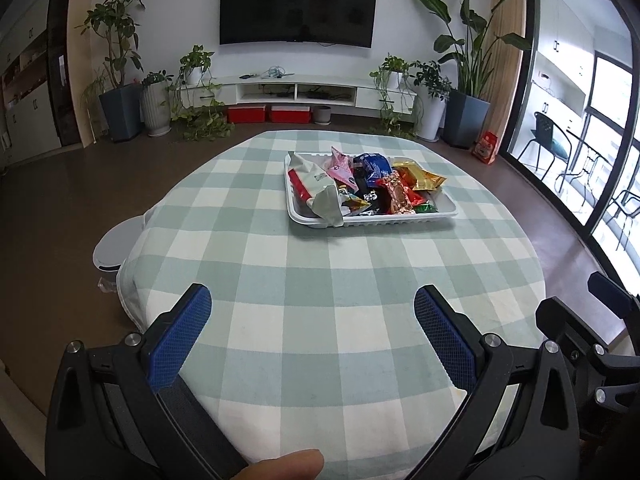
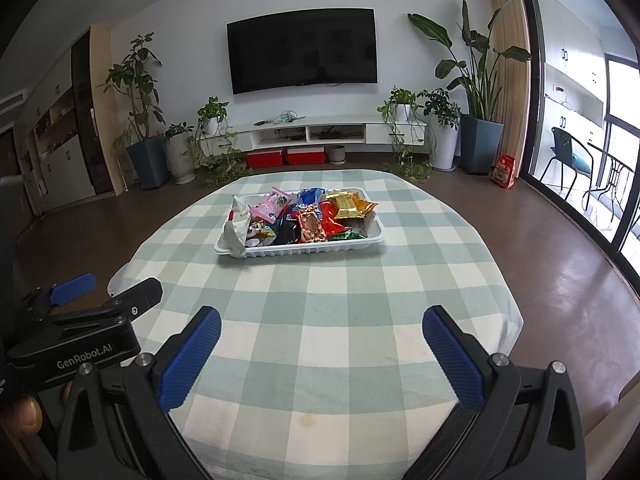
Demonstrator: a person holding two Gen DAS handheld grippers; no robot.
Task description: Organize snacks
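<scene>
Straight ahead, snack tray [image 1: 400, 222] sits mid-frame, long axis left-right, far across desk [image 1: 320, 320]; both my hand-held grippers, left [image 1: 312, 312] & right [image 2: 322, 332], wide open, empty, roughly equidistant.

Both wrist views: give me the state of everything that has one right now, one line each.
Left gripper: open, empty, above the near side of the table.
Right gripper: open, empty.
White tray: full, heaped with snack packets.
Silver snack bag: crumpled, hanging over the tray's rim.
Television: off, screen dark.
</scene>
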